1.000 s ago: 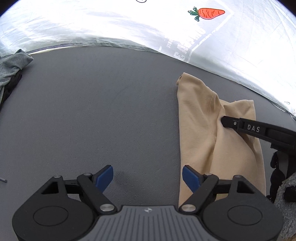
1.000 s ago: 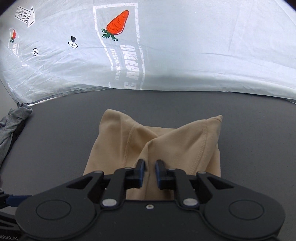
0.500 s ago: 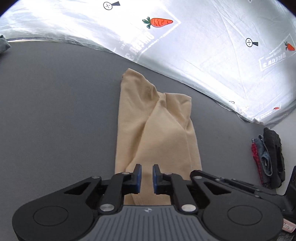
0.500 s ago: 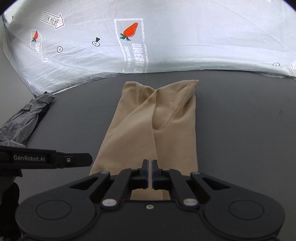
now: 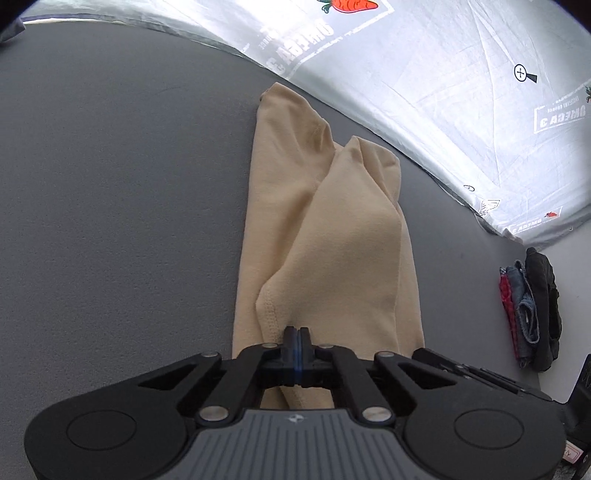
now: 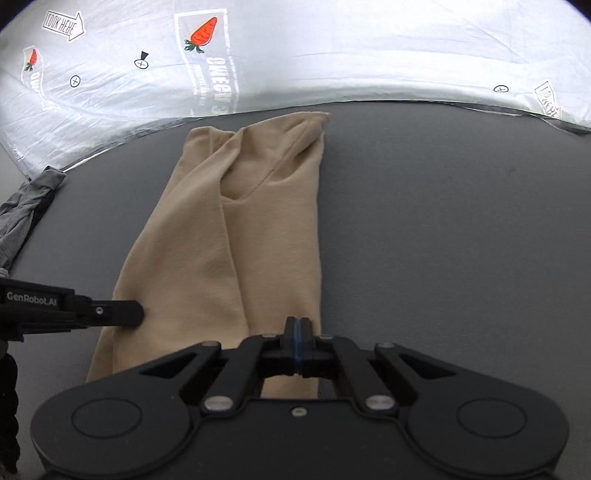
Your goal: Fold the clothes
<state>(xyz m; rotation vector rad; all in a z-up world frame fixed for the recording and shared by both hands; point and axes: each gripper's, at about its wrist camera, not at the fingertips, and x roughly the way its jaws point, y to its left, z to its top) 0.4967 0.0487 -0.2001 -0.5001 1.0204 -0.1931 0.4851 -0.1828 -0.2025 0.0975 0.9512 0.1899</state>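
1. Lying lengthwise on the dark grey table (image 5: 110, 206), the long folded beige cotton garment (image 5: 332, 236) runs from 6 toward 12 o'clock.
2. The left gripper (image 5: 296, 334) has its jaws pressed together, pinching the garment's near stitched hem.
3. The right gripper (image 6: 296, 325) likewise clamps the near edge.
4. A crumpled grey cloth (image 6: 26, 210) sits at 9 o'clock; dark stacked clothes (image 5: 532, 310) at 3 o'clock.
5. A silver printed sheet (image 6: 369, 51) spans 12 o'clock.

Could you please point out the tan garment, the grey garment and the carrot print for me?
tan garment (image 6: 207, 258): right wrist view, middle of its folded body.
grey garment (image 6: 26, 210): right wrist view, its crumpled middle.
carrot print (image 6: 203, 33): right wrist view, orange body.
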